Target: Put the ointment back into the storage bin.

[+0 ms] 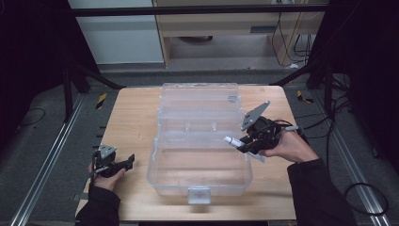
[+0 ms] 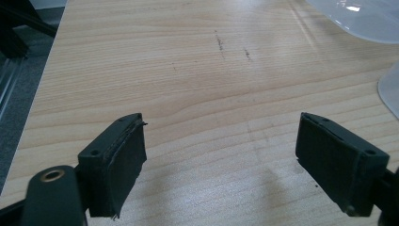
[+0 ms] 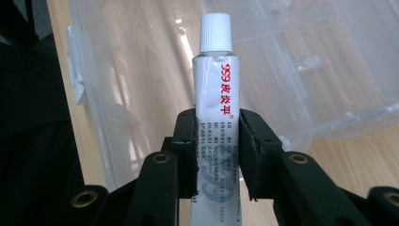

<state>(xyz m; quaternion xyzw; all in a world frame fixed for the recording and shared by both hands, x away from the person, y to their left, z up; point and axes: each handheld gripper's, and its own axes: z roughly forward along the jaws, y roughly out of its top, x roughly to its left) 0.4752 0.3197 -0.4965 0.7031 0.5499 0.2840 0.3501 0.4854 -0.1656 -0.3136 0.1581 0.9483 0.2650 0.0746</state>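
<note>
A clear plastic storage box (image 1: 200, 176) stands open in the middle of the wooden table, its lid (image 1: 200, 96) laid back behind it. My right gripper (image 1: 245, 142) hovers over the box's right rim, shut on a white ointment tube (image 1: 235, 141) with red print. In the right gripper view the tube (image 3: 217, 94) stands up between the jaws of the right gripper (image 3: 218, 155), its white cap pointing out over the box (image 3: 291, 70). My left gripper (image 1: 130, 161) rests low at the table's left front, open. Bare wood lies between the wide-apart jaws of that left gripper (image 2: 219, 162).
The table's bare wood (image 1: 134, 117) lies left of the box. A latch tab (image 1: 198, 194) juts from the box's front wall near the table's front edge. Metal rails (image 1: 51, 150) run along both sides of the table, with cables (image 1: 362, 188) on the floor at right.
</note>
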